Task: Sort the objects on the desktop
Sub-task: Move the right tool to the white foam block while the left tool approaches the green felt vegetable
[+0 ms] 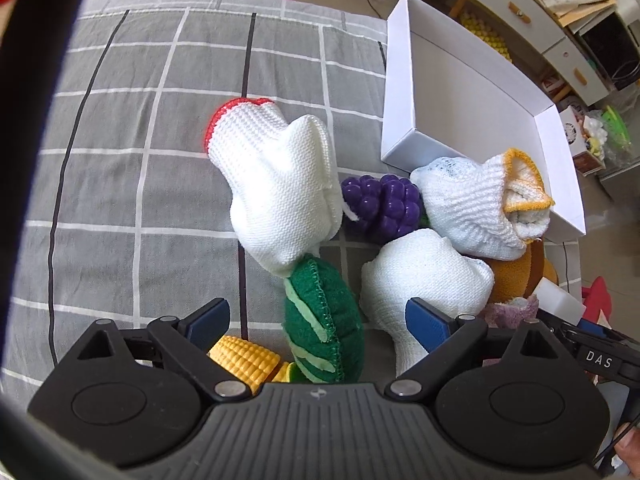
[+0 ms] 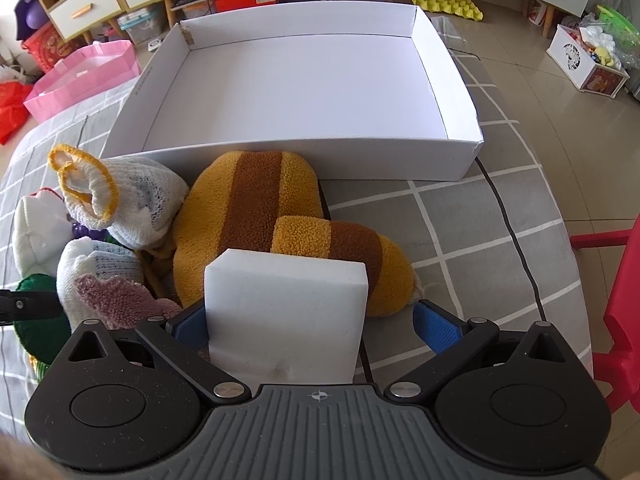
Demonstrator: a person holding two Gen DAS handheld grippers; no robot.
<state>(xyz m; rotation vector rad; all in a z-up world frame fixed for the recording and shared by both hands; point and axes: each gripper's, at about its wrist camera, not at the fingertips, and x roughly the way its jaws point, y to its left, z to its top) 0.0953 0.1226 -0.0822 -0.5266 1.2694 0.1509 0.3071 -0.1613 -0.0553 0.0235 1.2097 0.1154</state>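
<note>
Checked cloth (image 1: 120,160) bare on left; white box (image 2: 304,80) w/ open interior.

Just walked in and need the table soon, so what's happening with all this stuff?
A person is sorting a pile of toys and gloves with two handheld grippers. The left gripper stands open over the green felt leaf. The right gripper has a white foam block between its jaws, not clamped. The white box holds nothing yet.
</note>
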